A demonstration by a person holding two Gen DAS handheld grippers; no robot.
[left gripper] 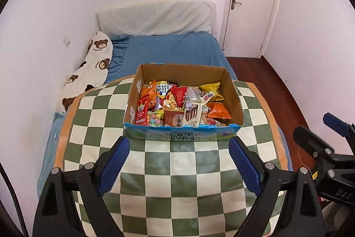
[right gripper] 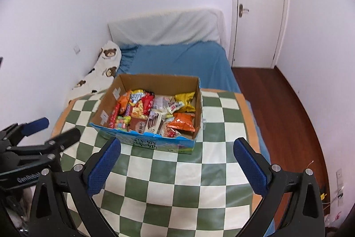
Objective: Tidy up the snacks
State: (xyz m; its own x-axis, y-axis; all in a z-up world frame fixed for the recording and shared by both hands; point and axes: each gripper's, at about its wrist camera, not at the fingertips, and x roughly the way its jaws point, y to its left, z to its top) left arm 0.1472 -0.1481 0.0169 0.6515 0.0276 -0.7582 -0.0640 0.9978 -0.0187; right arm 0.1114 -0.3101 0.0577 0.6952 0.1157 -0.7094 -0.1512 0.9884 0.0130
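Roughly, box heading: the cardboard box [left gripper: 184, 101] lies flat and open-topped on the checkered blanket [left gripper: 177, 170], its long axis running left to right across the left wrist view; its printed blue front wall faces the grippers and its tall brown back wall faces the pillow.
Box in the right wrist view: the same box [right gripper: 153, 112] sits turned a little, its near right corner pointing towards the camera.
Contents: snack packets [left gripper: 177, 103] fill the floor of the box in a loose heap, red, orange, yellow and white; a white packet with brown sticks lies near the front wall.
Left gripper [left gripper: 179, 161]: jaws released and spread wide with nothing between them; the box lies ahead of the fingertips, apart from them and centred on the gap.
Right gripper [right gripper: 177, 161]: jaws spread wide and empty as well; the box lies ahead and slightly left of the gap, not touching.
Surroundings: the blanket covers the near part of a bed with a blue sheet [left gripper: 175, 50]; a bear-print pillow [left gripper: 91, 72] lies along the left wall, a white headboard cushion [left gripper: 155, 19] stands at the far end, and a white door [left gripper: 253, 1] is at the right.
Obstructions: only bare blanket lies between both grippers and the box.
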